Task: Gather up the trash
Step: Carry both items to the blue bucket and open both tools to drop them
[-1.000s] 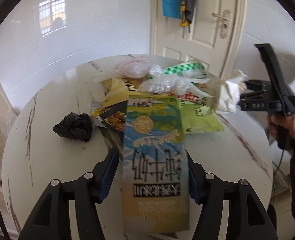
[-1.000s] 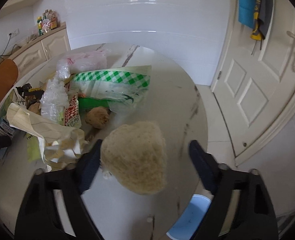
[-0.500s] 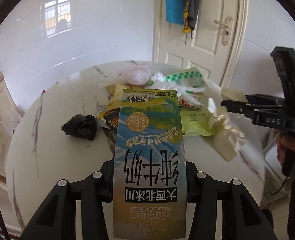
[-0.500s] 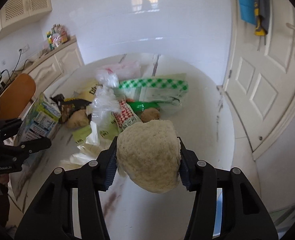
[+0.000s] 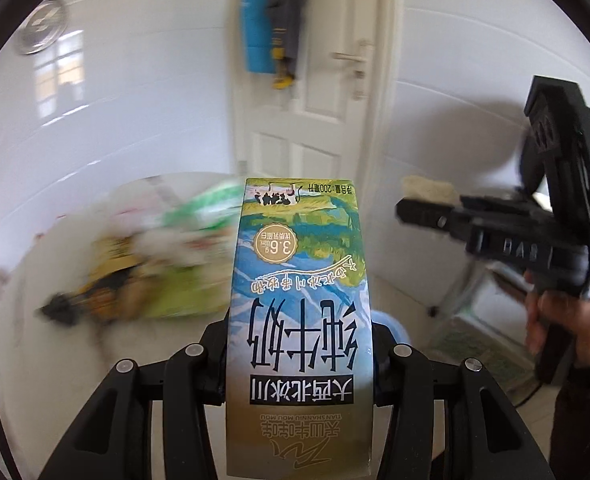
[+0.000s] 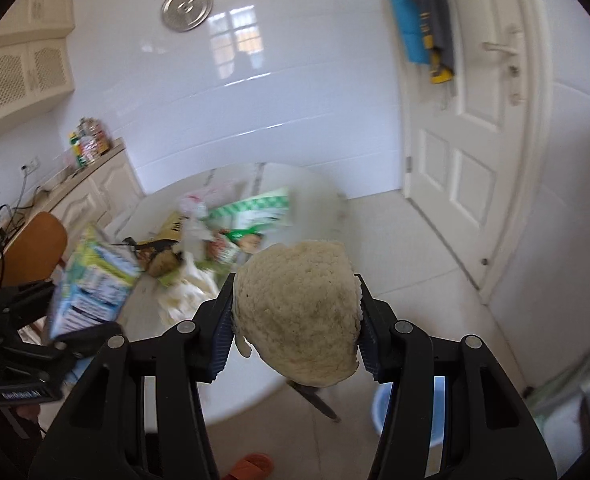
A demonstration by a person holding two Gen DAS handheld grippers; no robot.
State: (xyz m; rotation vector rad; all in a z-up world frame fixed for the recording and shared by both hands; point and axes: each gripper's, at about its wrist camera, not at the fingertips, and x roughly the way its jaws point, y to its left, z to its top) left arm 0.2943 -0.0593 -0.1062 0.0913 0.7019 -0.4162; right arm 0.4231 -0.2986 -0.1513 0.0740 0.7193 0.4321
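Left gripper [image 5: 299, 360] jaws pinch the blue-green milk carton [image 5: 299, 304] by its lower half, long axis straight out along the fingers, lifted off the round white surface [image 6: 251, 384]. Right gripper [image 6: 295, 320] jaws clamp the pale crumbly bread lump [image 6: 297, 314]. The blue bin [image 6: 435, 404] sits below, nearer the right gripper; likely drop point.

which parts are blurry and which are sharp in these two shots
Left wrist view: the milk carton in the left gripper is sharp, the trash pile smeared. Right wrist view: the beige lump in the right gripper is crisp, the table blurred.
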